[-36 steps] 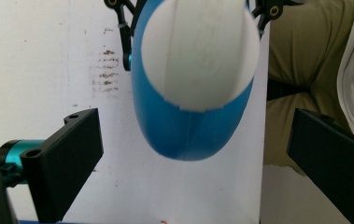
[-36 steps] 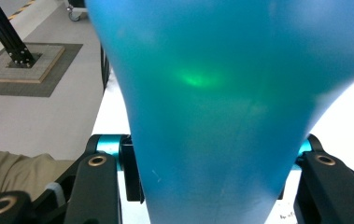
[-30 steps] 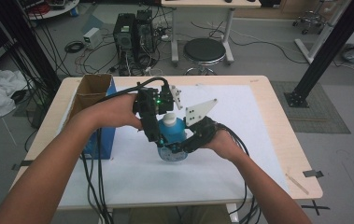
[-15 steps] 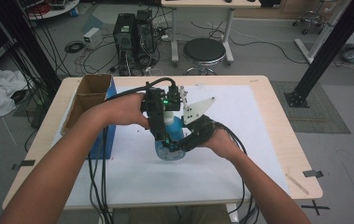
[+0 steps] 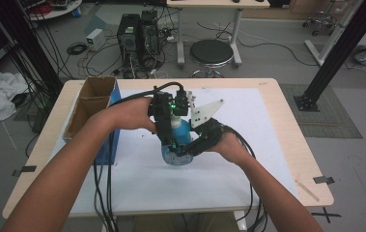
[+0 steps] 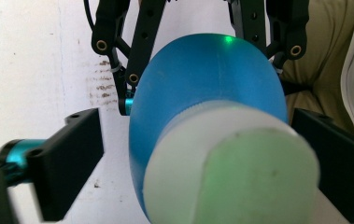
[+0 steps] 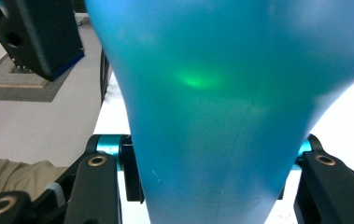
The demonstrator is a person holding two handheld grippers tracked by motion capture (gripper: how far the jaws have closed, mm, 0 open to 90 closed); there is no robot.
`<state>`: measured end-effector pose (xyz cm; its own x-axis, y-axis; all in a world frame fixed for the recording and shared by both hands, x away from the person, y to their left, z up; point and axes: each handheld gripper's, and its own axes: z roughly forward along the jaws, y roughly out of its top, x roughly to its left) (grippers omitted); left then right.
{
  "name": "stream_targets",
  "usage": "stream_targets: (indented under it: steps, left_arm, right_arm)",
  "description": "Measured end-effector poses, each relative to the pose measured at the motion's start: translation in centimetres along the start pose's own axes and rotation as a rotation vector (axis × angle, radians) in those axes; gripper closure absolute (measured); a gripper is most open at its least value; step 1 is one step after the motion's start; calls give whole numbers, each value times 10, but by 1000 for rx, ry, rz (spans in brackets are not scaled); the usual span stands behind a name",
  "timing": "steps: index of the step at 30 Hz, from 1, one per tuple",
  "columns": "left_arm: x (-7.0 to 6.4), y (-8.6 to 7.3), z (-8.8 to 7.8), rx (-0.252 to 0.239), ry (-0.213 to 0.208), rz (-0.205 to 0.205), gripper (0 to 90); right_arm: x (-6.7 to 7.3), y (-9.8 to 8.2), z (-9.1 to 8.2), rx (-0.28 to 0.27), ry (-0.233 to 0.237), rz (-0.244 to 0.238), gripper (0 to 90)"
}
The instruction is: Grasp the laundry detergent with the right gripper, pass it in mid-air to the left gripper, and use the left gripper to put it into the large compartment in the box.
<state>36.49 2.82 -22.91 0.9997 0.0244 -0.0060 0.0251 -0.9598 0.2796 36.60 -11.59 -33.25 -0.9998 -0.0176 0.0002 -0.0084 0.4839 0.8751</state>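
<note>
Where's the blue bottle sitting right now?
In the high view the blue bottle stands upright mid-table on the white sheet, right of the cardboard box, between both tongs.

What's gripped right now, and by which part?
The right gripper clamps the blue bottle around its lower body. The left gripper has just been closing around the white cap, a gap showing on one side.

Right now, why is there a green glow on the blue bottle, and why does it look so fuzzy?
Right gripper view: the blue bottle sits too close, so it blurs, with a green light spot. Left gripper view: its white cap is soft, tinted green. High view: a green lamp shines on the left gripper.
</note>
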Motion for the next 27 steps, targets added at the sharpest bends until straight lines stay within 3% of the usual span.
stream_targets:
  steps: [27]
  left_arm:
    - [-1,1,1,-4,10,42,205]
  right_arm:
    - [0,1,1,3,-2,3,460]
